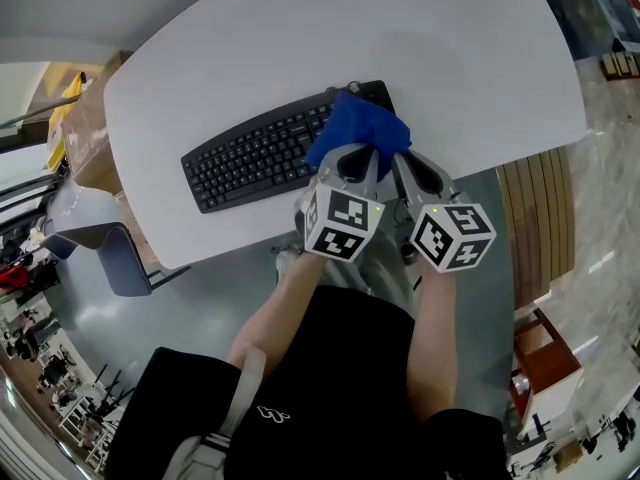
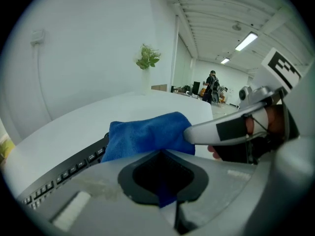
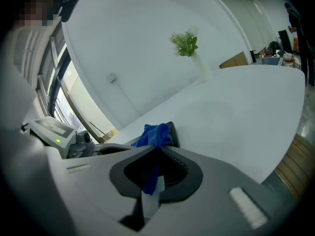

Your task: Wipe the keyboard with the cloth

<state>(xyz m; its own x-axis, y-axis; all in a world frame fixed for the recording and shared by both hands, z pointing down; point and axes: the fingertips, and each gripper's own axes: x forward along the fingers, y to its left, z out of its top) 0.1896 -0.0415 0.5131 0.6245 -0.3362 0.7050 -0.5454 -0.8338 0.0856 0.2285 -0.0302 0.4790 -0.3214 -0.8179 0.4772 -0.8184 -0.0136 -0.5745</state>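
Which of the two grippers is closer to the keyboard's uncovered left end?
Left. The left gripper grips the blue cloth on its side toward the bare part of the keyboard; the right gripper grips the cloth's far side, by the right end.

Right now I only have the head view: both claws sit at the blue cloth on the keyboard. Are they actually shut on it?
Observer: Left gripper view shows the left claw shut on the cloth, blue fabric pinched in its gap.
Operator: And the right?
Observer: Right gripper view shows the right claw shut on it too, a blue strip hanging between its jaws.
Operator: Anything beyond the far edge?
Observer: A plant in a white vase; on the table or behind it, I can't tell.
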